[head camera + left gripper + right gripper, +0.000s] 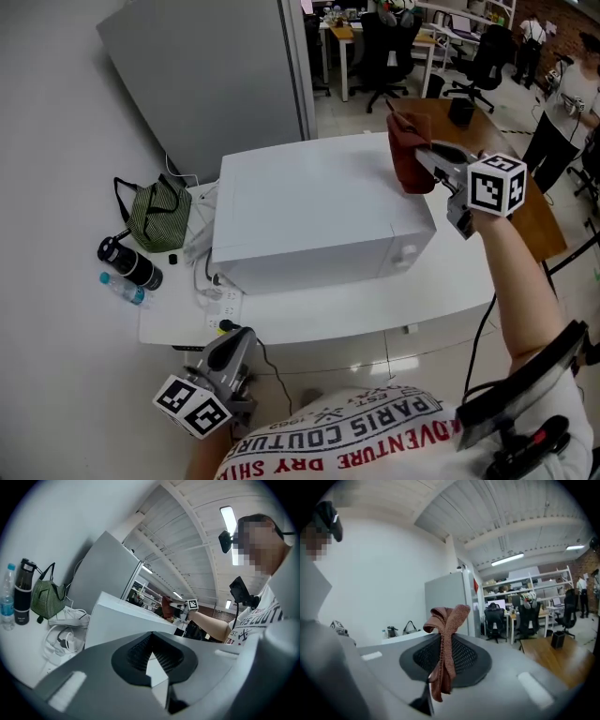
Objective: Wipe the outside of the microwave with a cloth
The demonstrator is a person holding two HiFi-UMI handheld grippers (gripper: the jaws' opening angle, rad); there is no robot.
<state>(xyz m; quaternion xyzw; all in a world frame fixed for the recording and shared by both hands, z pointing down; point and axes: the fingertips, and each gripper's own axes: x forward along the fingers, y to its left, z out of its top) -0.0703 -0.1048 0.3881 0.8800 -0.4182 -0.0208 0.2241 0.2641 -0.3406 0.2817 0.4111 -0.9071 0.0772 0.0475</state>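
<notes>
"Where's the cloth (406,155)?"

"Pinched in the jaws of the right gripper (424,157), bunched up. It's over the microwave (309,211), at its one o'clock corner. Whether it's touching the top, I can't tell."

"And the other hand?"

"The left gripper (236,339) hangs low at seven o'clock from the microwave, just off the bench (375,309) edge, with its jaws pressed together on nothing."

"Anything else on there?"

"A green bag (159,214), a dark flask (131,264) and a water bottle (122,289), all out at nine o'clock."
</notes>
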